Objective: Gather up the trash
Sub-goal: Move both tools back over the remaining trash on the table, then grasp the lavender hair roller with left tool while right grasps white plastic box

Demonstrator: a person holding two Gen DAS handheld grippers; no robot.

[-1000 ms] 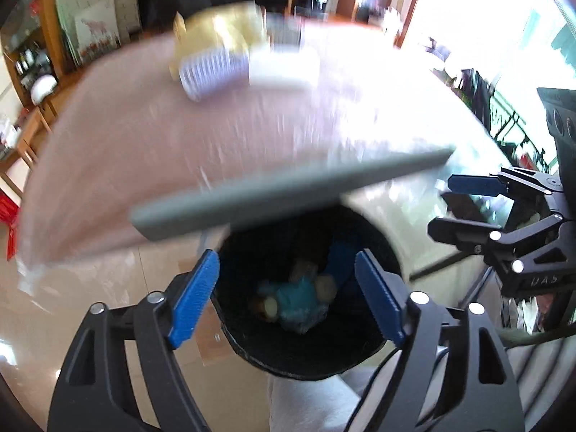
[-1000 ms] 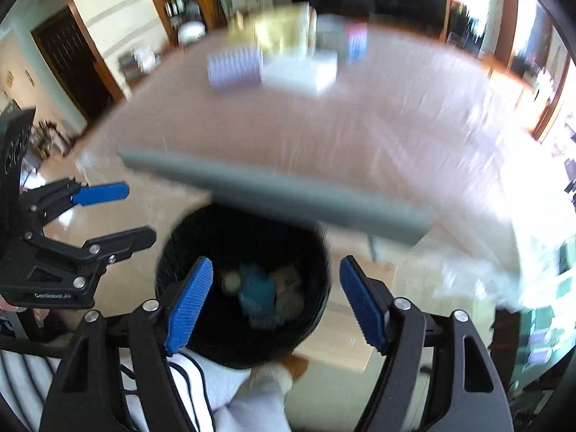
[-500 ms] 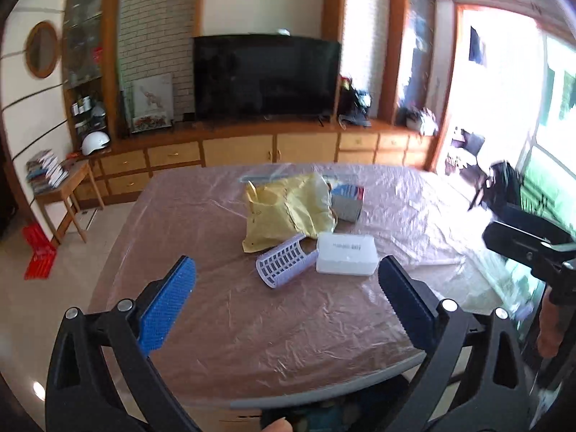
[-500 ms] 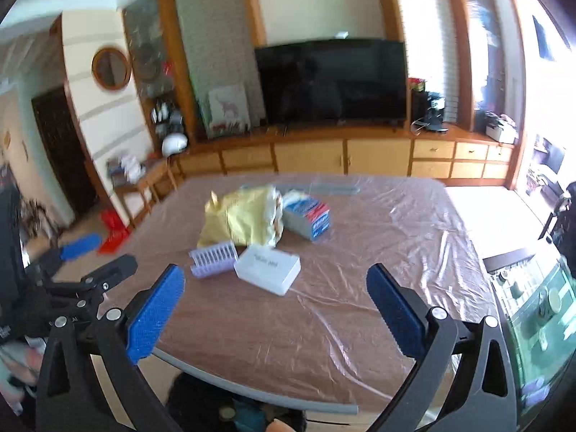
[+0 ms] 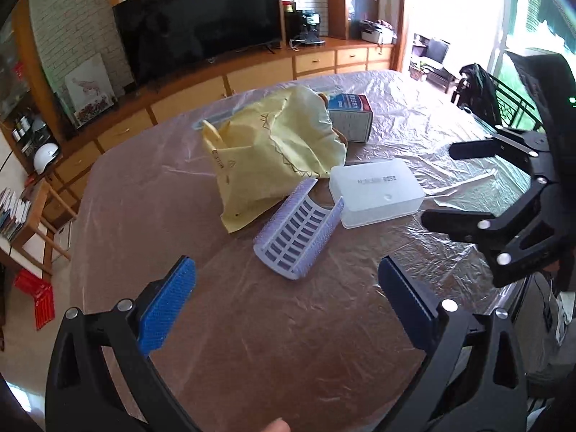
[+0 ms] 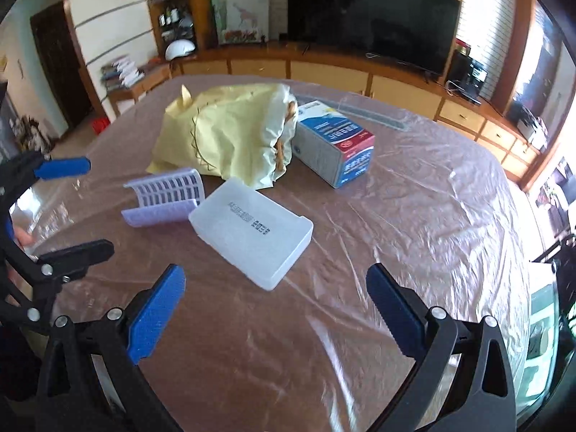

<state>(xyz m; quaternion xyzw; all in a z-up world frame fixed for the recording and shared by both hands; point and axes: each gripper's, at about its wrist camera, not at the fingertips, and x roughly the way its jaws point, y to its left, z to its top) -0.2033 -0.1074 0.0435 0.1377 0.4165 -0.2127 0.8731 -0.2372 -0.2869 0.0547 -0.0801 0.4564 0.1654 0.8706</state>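
Both the left gripper [image 5: 286, 297] and right gripper [image 6: 275, 311] have just opened wide and hold nothing, so the next pick looks like the purple rack [image 5: 298, 232] near the table's [image 5: 280, 342] middle.

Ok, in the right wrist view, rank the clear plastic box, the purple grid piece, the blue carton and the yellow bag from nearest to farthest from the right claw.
1. Clear plastic box: straight ahead of the open right claw, nearest.
2. Purple grid piece: ahead to the left, beside the box.
3. Blue carton: farther back, right of centre.
4. Yellow bag: back left, beside the carton; these last two are too close to call.
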